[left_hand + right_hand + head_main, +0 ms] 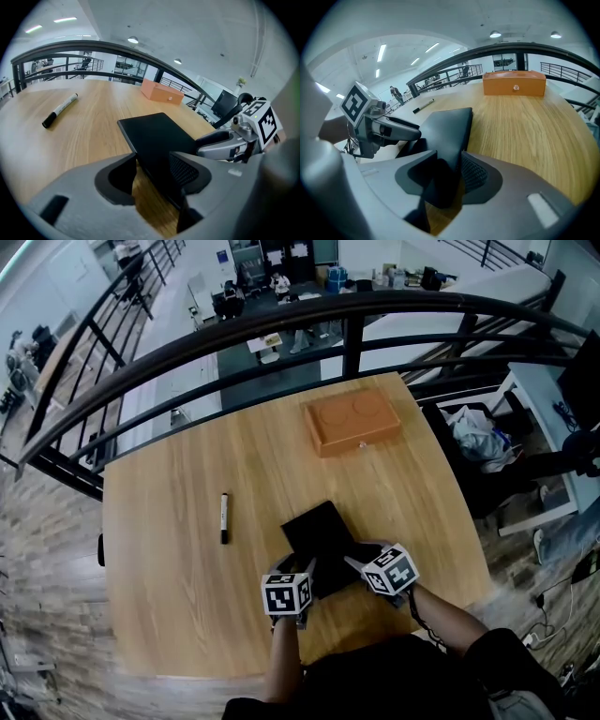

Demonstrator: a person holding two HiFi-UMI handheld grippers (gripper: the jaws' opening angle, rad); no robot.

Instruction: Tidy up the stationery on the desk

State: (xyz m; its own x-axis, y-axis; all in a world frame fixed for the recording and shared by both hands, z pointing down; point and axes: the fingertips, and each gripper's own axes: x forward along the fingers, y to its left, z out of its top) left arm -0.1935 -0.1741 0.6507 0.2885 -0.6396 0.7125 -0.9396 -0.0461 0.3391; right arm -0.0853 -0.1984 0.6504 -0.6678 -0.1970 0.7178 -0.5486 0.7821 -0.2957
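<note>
Nearest me, my left gripper point(304, 570) and right gripper point(359, 557) sit side by side at the near edge of the wooden desk point(169, 559), both on the black notebook point(319, 529).

Left gripper view: the left gripper point(152, 174) has its jaws clamped on the notebook's point(154, 133) near left corner. The cover runs up between them, pressed against the ribbed right pad. The right gripper point(220, 143) shows just beside it, at the right.

Right gripper view: the right gripper's point(447, 176) jaws are clenched on the notebook's point(450, 124) near right edge, and the slab is tilted, near end raised off the wood. The left gripper point(393, 129) is close by on the left.

Further out, left of the notebook and apart from it, a black-and-white marker point(224, 517) lies flat on the desk.

Far side: an orange box point(352, 424) rests near the desk's back edge, lid shut. Behind it is a dark curved railing point(281, 322).
</note>
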